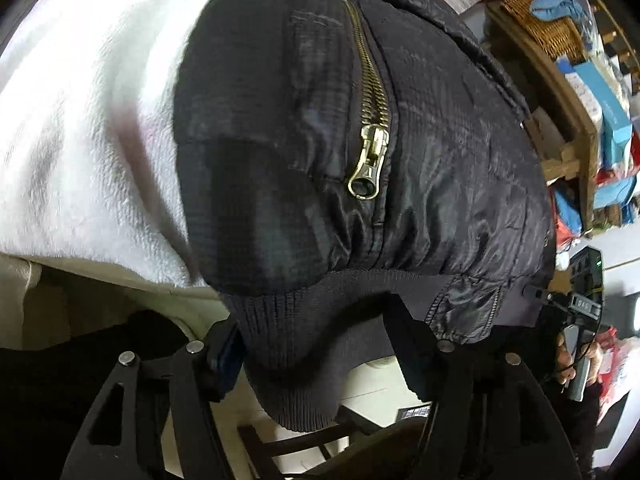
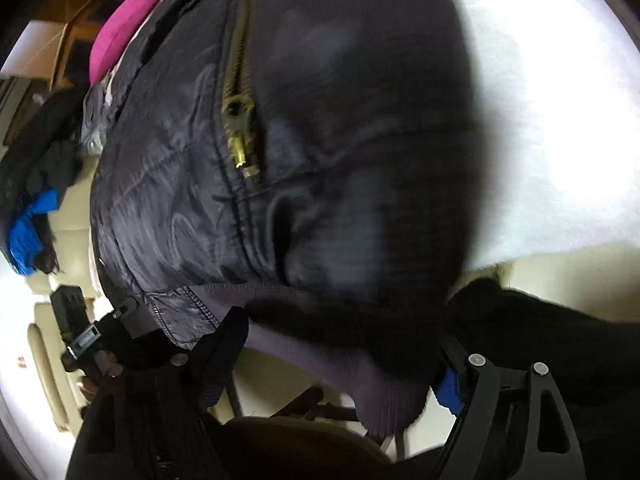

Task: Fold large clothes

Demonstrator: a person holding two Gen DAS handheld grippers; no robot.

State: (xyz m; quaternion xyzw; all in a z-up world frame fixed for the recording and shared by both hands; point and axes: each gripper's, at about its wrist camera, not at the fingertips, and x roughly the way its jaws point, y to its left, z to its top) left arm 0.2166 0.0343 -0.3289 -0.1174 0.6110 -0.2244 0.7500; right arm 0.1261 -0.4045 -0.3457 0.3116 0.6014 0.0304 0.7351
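A black padded jacket [image 1: 420,152] with a brass zipper [image 1: 370,160] lies on a white cloth [image 1: 80,120], its ribbed hem hanging over the table edge. My left gripper [image 1: 316,356] stands open around the ribbed hem [image 1: 304,360], fingers on either side. In the right wrist view the same jacket [image 2: 320,140] fills the frame, blurred, with its zipper [image 2: 240,136]. My right gripper [image 2: 340,360] is open around the hanging hem [image 2: 360,372]. The other gripper [image 2: 92,336] shows at the left of that view.
White cloth [image 2: 560,120] covers the table. Wooden shelves [image 1: 568,128] with a wicker basket [image 1: 544,24] and boxes stand at the right. A pink garment [image 2: 124,28] and blue cloth [image 2: 28,232] lie at the left. A wooden chair [image 1: 304,440] is below the table edge.
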